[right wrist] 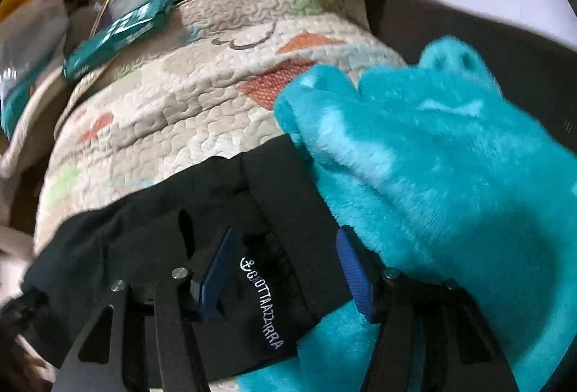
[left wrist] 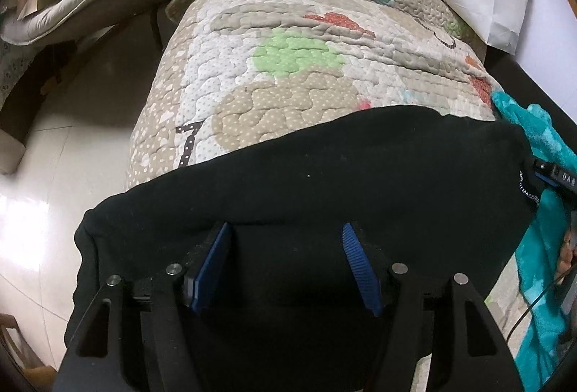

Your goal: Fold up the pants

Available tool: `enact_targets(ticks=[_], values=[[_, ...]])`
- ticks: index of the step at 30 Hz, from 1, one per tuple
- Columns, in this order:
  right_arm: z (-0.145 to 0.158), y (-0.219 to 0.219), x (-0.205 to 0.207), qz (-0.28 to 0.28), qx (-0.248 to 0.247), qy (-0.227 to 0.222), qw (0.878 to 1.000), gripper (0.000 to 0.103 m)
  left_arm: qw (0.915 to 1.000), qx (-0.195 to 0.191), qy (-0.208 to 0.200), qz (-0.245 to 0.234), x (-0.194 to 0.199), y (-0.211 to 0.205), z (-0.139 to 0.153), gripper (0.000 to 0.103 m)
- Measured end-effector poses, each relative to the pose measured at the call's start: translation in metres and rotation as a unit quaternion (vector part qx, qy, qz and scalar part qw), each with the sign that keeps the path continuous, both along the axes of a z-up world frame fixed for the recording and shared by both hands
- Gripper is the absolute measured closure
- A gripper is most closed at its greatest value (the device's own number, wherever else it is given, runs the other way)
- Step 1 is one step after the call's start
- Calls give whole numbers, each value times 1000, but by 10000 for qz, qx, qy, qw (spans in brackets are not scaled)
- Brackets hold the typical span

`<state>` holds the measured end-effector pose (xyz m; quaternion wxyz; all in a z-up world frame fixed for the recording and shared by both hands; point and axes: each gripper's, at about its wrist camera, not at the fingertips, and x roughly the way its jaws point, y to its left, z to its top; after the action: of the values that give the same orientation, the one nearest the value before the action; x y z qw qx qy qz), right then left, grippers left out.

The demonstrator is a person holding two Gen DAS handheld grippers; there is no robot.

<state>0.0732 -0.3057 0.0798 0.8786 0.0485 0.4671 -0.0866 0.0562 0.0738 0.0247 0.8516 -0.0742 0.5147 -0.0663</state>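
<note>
Both claws spread over black pants [left wrist: 324, 175] on the quilt [left wrist: 288, 60] (teal fleece [right wrist: 450, 157] crowds the right).

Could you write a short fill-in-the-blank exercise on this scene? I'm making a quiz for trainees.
1. The pants are ____ in colour.
2. They lie on a patterned ____.
3. The fluffy cloth beside the pants is ____.
4. Both the left claw and the right claw are ____.

Missing words: black; quilt; turquoise; open

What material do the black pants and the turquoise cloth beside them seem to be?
Black pants: apparently smooth, matte woven fabric, with stitched seams and white embroidered lettering. Turquoise cloth: plush fleece or faux fur, judging by its long fuzzy pile; exact fibre unclear.
</note>
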Motion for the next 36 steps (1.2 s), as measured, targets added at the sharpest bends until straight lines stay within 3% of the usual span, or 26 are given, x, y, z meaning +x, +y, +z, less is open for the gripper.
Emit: enact_targets(ticks=[5,9,14,17,22,24,27,29,34,36], values=[[23,30,-22,235,-572,-564,9965,29,9990,-105,-406,162,-4,13,22,40],[32,58,-35,533,-580,-825,9935,24,9949,-34,-781,641,-9,41,41,40],[22,97,-43,1155,-383,-730,9899,23,9843,-585,-615,1547,-20,98,34,39],[14,117,-46,1520,-272,-612,9861,23,9694,-1029,-423,2189,-36,136,18,40],[7,138,-54,1930,-105,-537,9797,22,9203,-2331,-156,3138,-72,184,-14,40],[4,148,-56,2099,-71,-471,9766,22,9039,-2540,-178,3438,-87,191,-19,40],[4,173,-56,2463,-57,-370,9685,22,8892,-2841,-267,3575,-109,186,-22,39],[8,193,-55,2795,-127,-350,9594,22,8896,-2914,-248,3507,-114,177,-25,38],[13,272,-39,3910,108,107,9203,22,9052,-2662,168,3309,-111,158,-42,38],[12,308,-26,4258,299,380,9035,22,9020,-2692,278,3363,-110,159,-49,38]])
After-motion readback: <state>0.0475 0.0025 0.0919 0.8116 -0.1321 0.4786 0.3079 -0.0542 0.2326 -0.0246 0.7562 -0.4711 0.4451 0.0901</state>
